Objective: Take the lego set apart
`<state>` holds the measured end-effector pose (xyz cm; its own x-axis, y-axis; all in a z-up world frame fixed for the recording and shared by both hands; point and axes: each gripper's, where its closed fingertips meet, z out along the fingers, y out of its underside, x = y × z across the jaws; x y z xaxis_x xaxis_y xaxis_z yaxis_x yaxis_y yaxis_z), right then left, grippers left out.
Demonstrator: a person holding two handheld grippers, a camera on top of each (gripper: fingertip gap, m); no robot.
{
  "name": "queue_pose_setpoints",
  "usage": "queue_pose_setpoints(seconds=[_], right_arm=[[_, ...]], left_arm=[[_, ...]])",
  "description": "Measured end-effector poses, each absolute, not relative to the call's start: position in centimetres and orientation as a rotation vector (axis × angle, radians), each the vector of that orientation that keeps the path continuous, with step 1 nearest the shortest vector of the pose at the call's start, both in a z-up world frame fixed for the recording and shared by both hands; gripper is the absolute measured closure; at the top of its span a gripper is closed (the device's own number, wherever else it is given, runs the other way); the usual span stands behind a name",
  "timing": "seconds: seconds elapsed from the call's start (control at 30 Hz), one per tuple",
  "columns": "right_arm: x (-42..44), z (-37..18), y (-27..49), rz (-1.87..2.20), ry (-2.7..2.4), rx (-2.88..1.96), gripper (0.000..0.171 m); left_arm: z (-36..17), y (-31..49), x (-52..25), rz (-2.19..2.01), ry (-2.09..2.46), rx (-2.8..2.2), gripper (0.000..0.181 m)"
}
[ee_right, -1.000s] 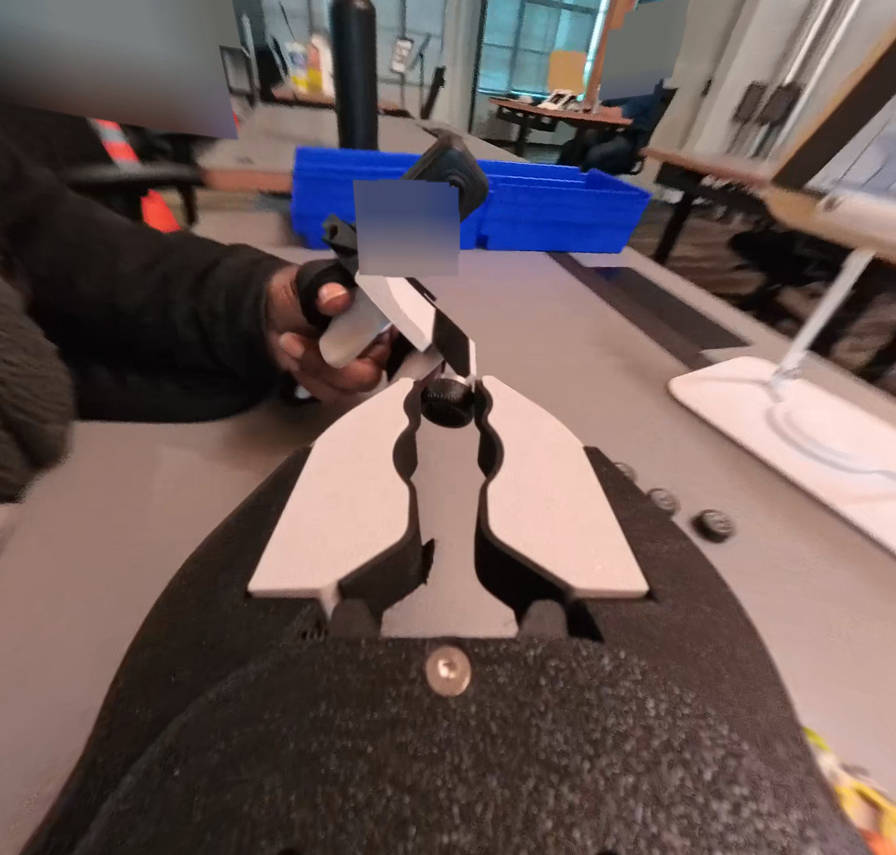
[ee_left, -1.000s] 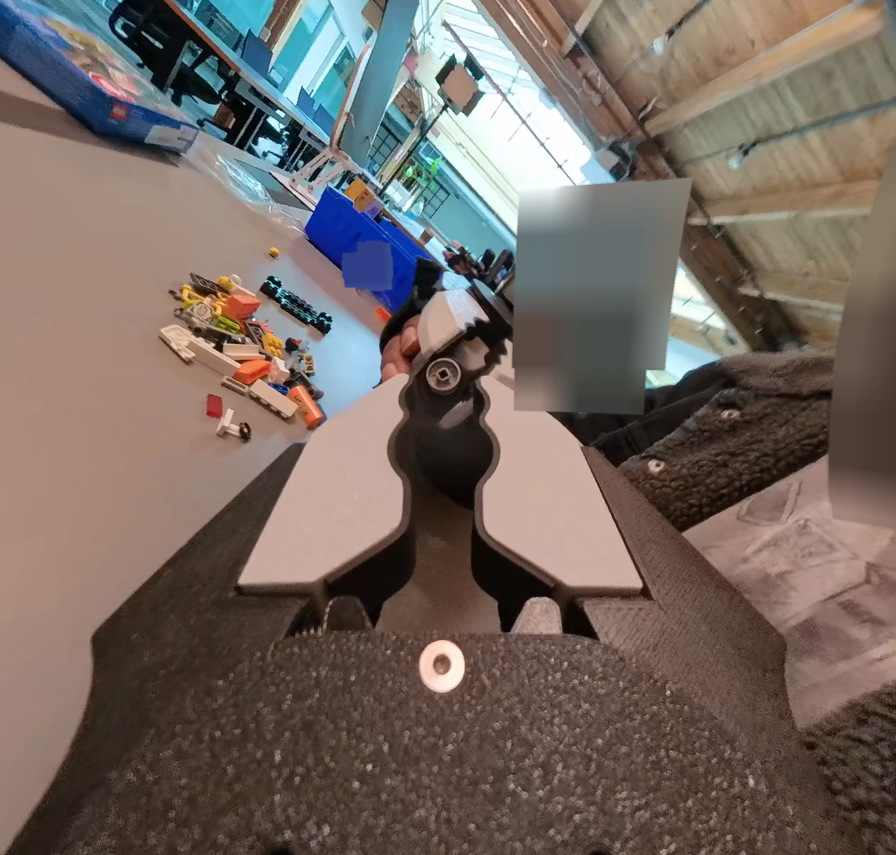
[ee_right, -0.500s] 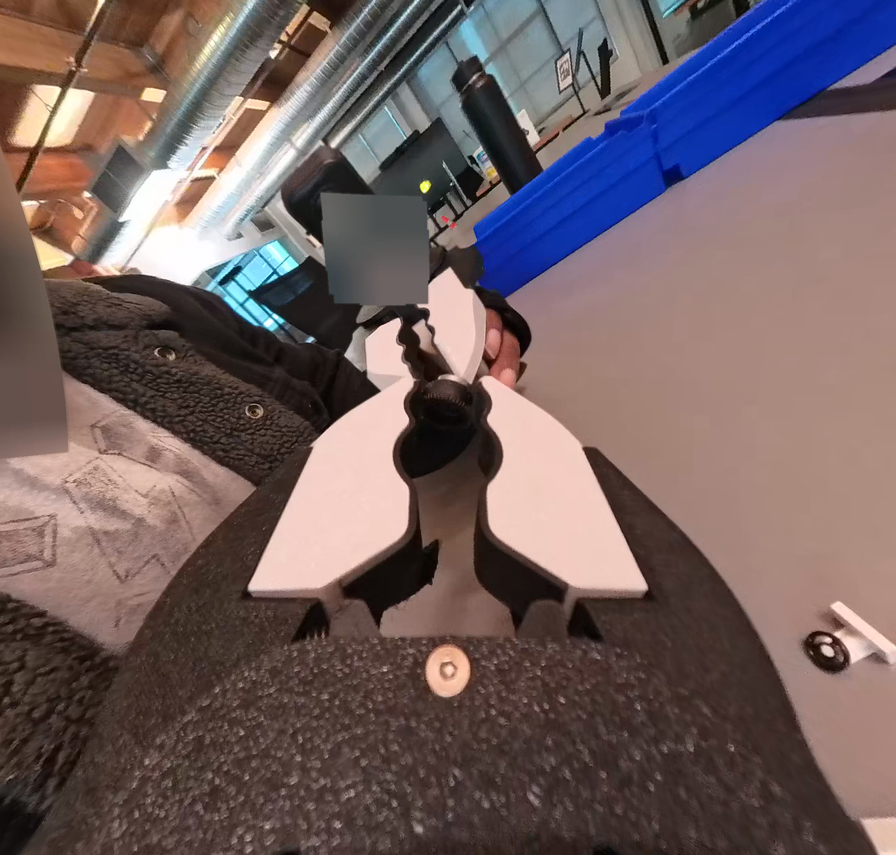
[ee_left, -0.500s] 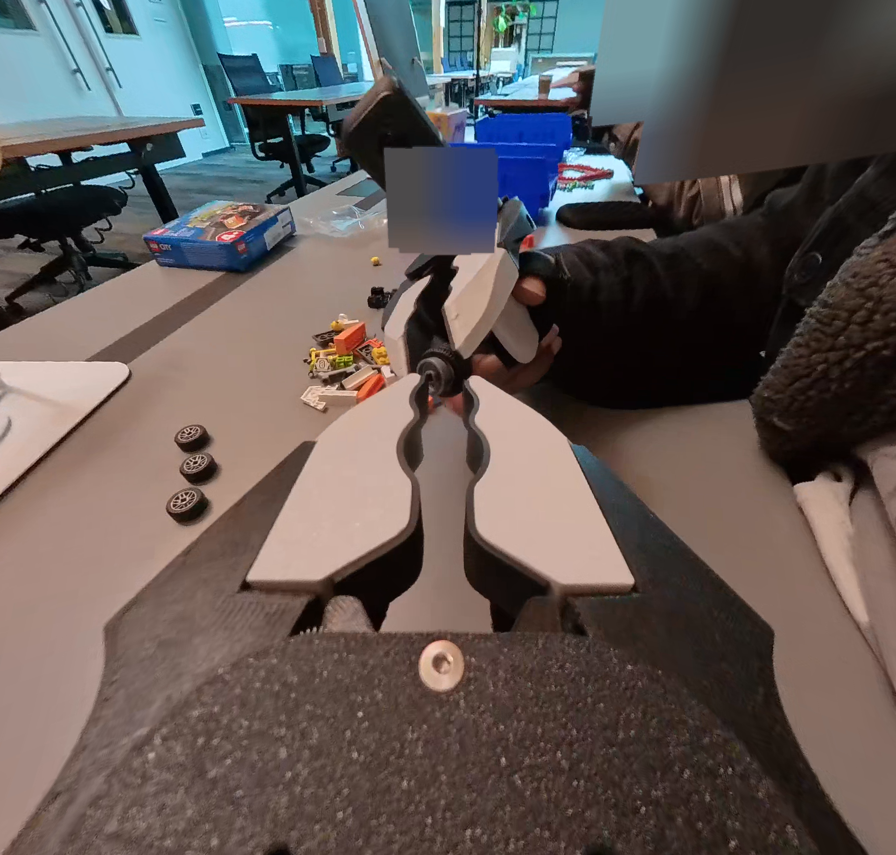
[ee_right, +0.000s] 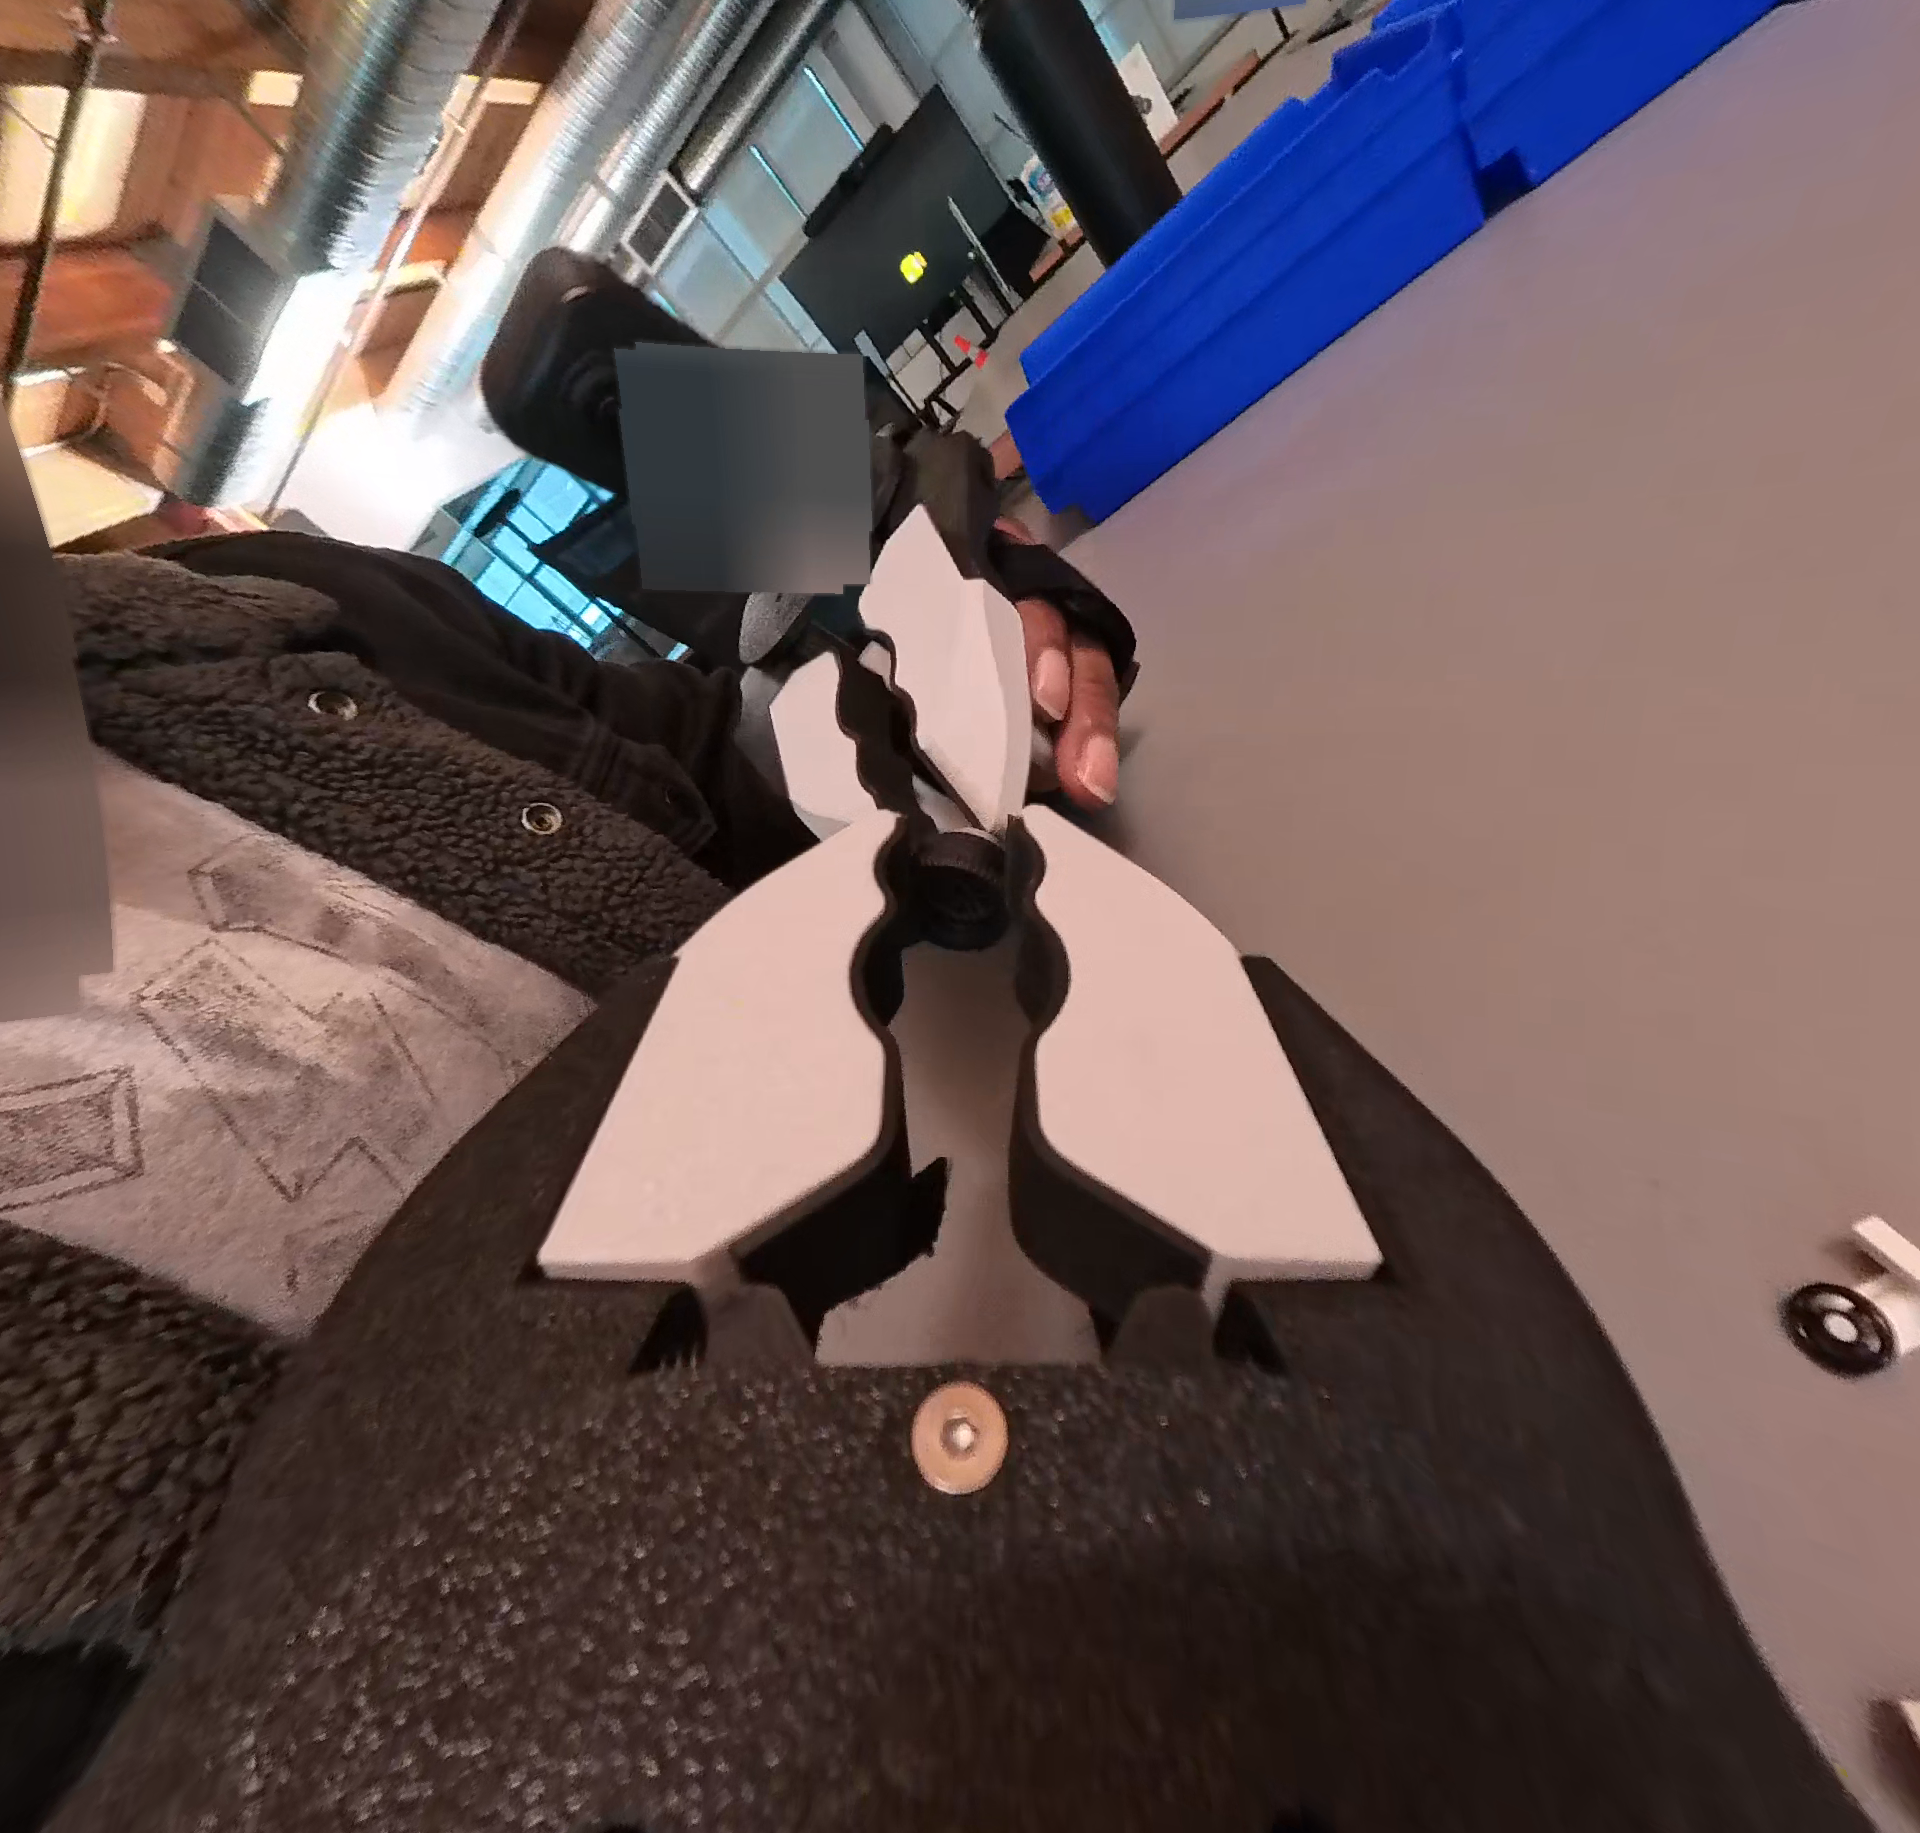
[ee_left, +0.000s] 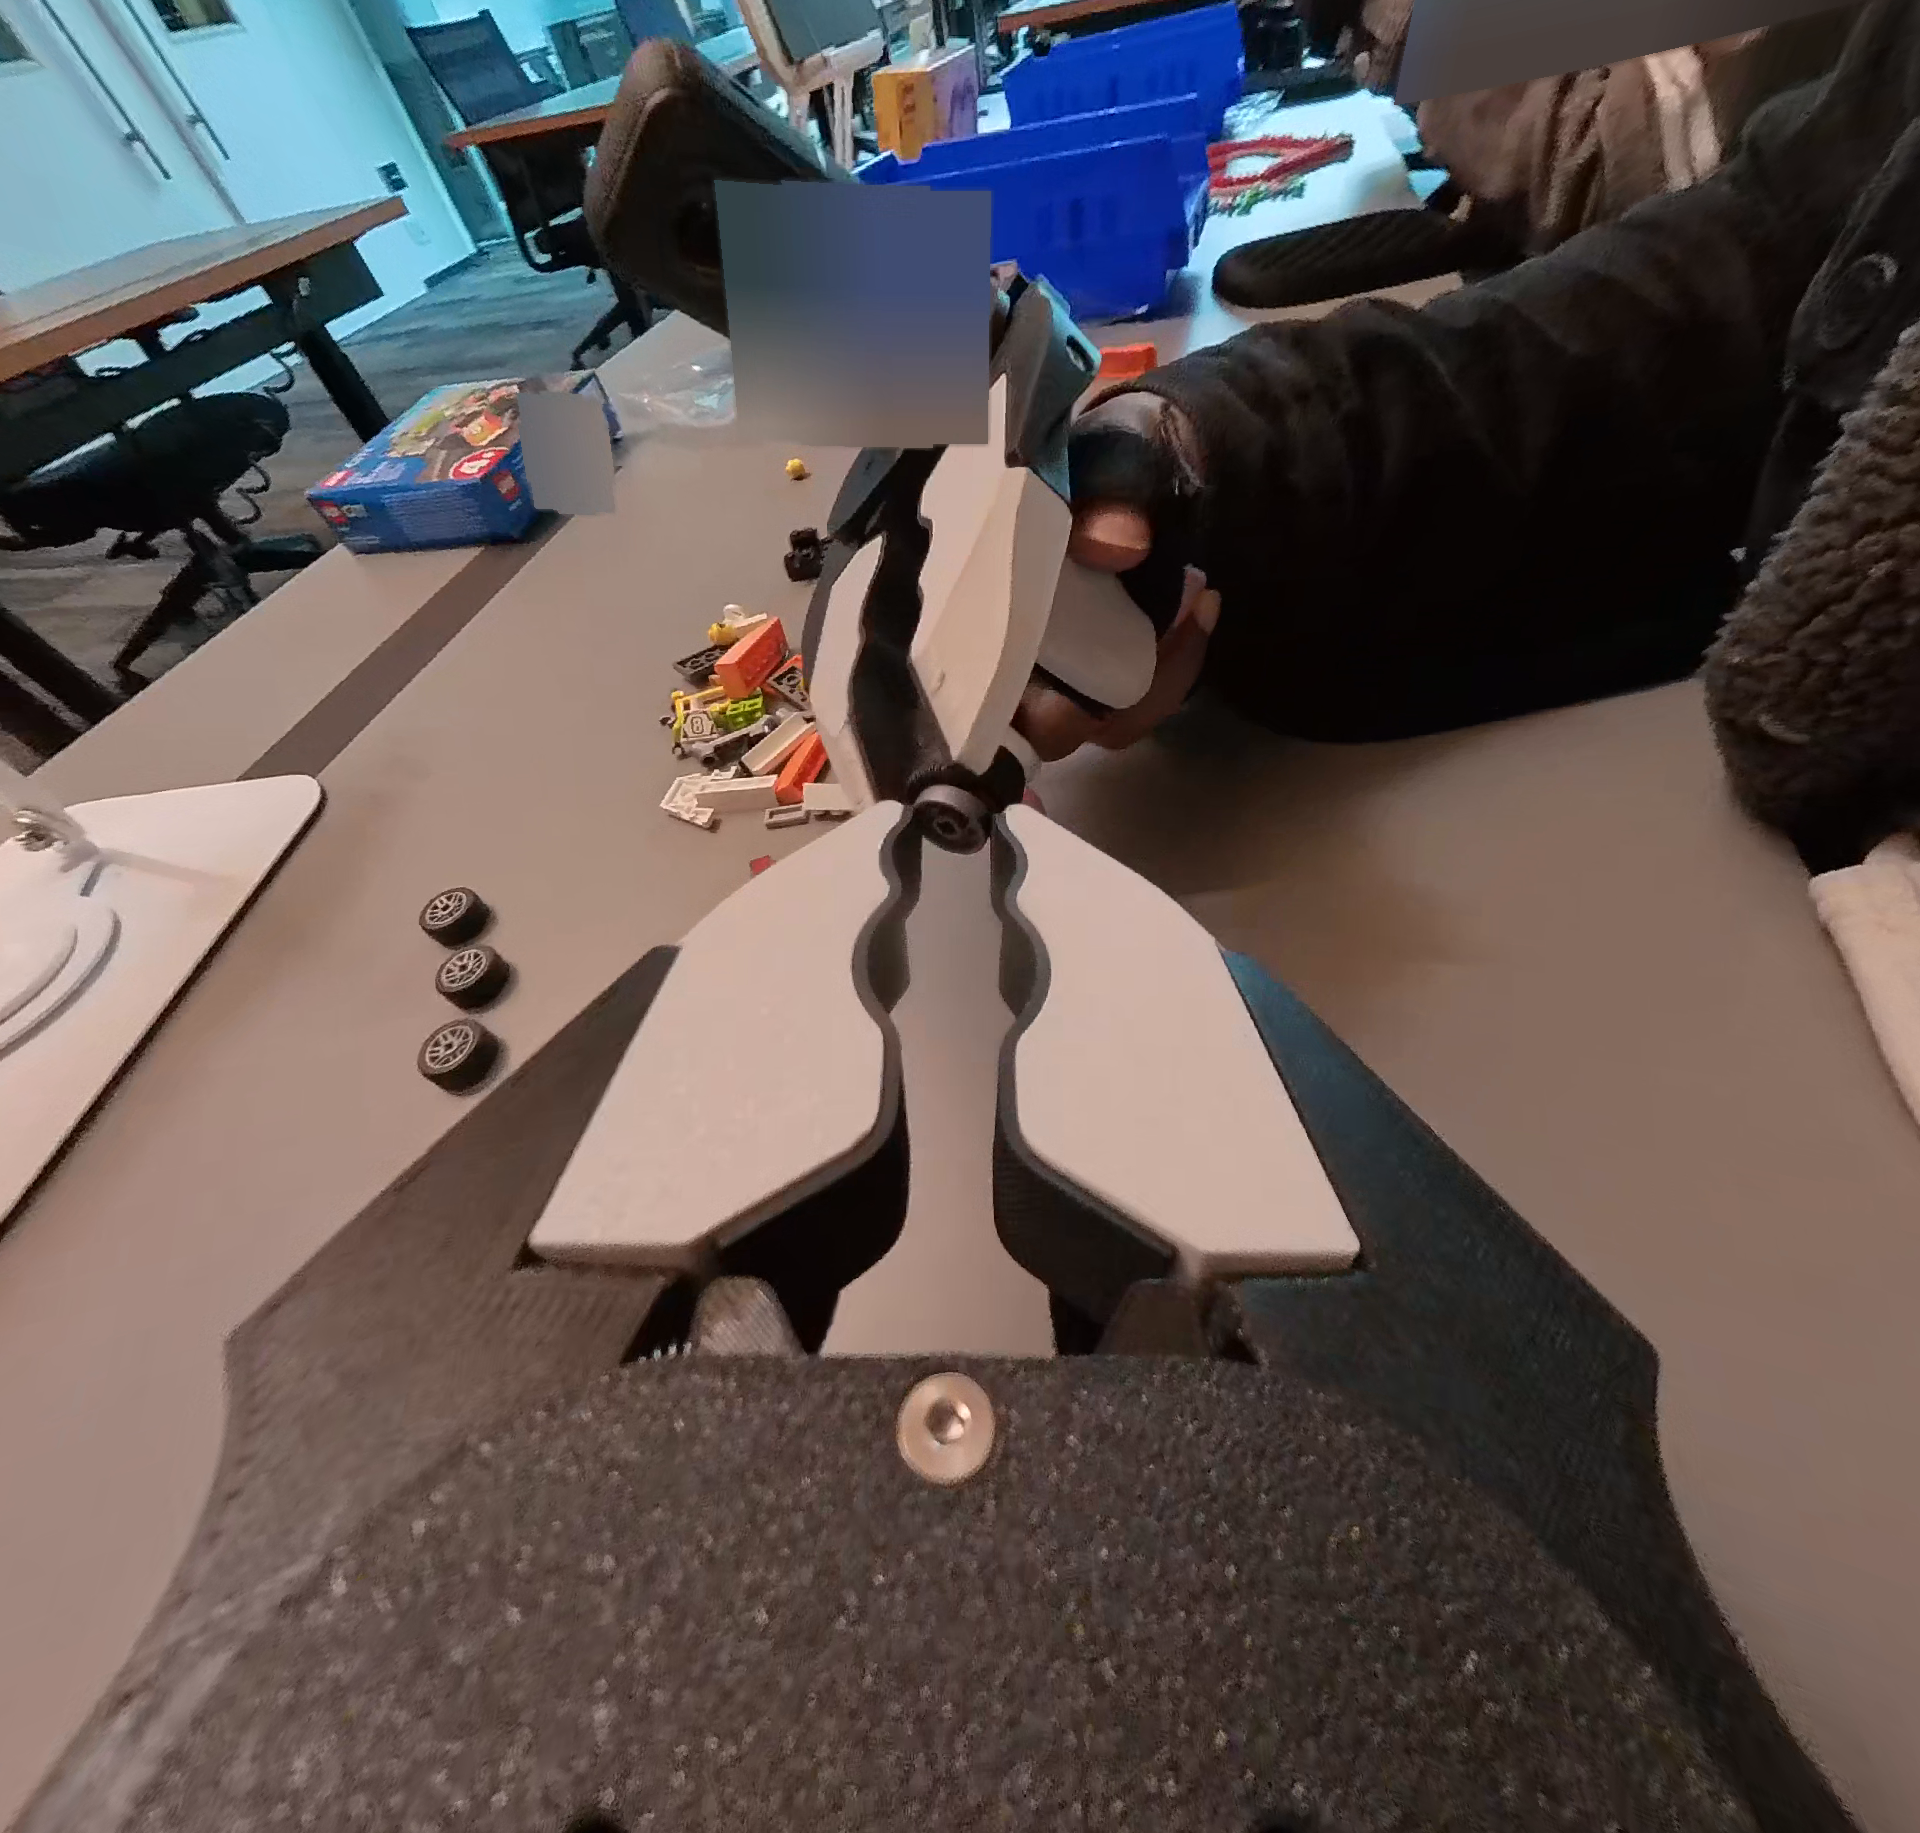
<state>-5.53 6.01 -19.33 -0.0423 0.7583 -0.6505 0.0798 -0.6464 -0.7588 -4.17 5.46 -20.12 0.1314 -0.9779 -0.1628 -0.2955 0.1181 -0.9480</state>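
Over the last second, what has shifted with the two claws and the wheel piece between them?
Both claws swung round together: the left wrist view tipped from ceiling to level tabletop, the right wrist view from level to ceiling. The left claw and right claw stayed shut on the small wheel piece, tip to tip. The loose brick pile and three tyres lie unmoved.

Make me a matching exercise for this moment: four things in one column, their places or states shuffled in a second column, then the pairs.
Things:
1. three loose wheels
2. blue box
3. pile of loose bricks
4. small wheel piece

Places:
A. at the far table edge
B. pinched between both hand-held grippers' tips
C. in a row beside the white pad
D. heaped mid-table, beyond the left hand-held gripper

Pairs: 1-C, 2-A, 3-D, 4-B
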Motion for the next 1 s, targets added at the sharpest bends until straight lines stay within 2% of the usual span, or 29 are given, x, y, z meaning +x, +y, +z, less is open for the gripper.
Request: queue_pose_setpoints(seconds=[0.1,0.13,0.17,0.23,0.3,0.43,0.63,0.73,0.87,1.0], right_arm=[[-5.5,-19.4,6.3,1.738,-0.850,-1.748,0.158],[-5.6,-19.5,6.5,1.723,-0.840,-1.749,0.165],[-5.7,-19.4,6.5,1.718,-0.841,-1.738,0.171],[-6.0,-19.1,6.4,1.713,-0.836,-1.723,0.171],[-5.9,-19.4,6.9,1.638,-0.837,-1.733,0.162],[-4.5,-19.3,8.7,1.416,-0.841,-1.730,0.161],[-4.2,-21.3,9.5,1.176,-0.936,-1.792,0.156],[-4.6,-22.2,9.4,1.143,-0.973,-1.813,0.155],[-4.7,-22.4,9.4,1.153,-0.970,-1.819,0.155],[-4.8,-22.5,9.3,1.176,-0.966,-1.830,0.155]], left_arm=[[-20.4,5.5,-4.1,-0.826,1.364,-1.392,0.172],[-20.5,5.6,-4.1,-0.823,1.351,-1.402,0.181],[-20.5,5.8,-4.1,-0.821,1.343,-1.409,0.181],[-20.6,5.7,-4.1,-0.857,1.333,-1.428,0.181],[-20.9,5.9,-4.3,-0.850,1.339,-1.453,0.181],[-21.6,8.1,-5.7,-0.749,1.295,-1.544,0.181],[-20.6,14.9,-12.8,-0.733,0.898,-1.778,0.181],[-22.6,16.6,-15.5,-0.738,0.811,-1.898,0.169],[-26.0,19.6,-19.5,-0.440,0.824,-2.029,0.158],[-28.5,22.4,-20.5,-0.476,0.800,-2.137,0.139]])
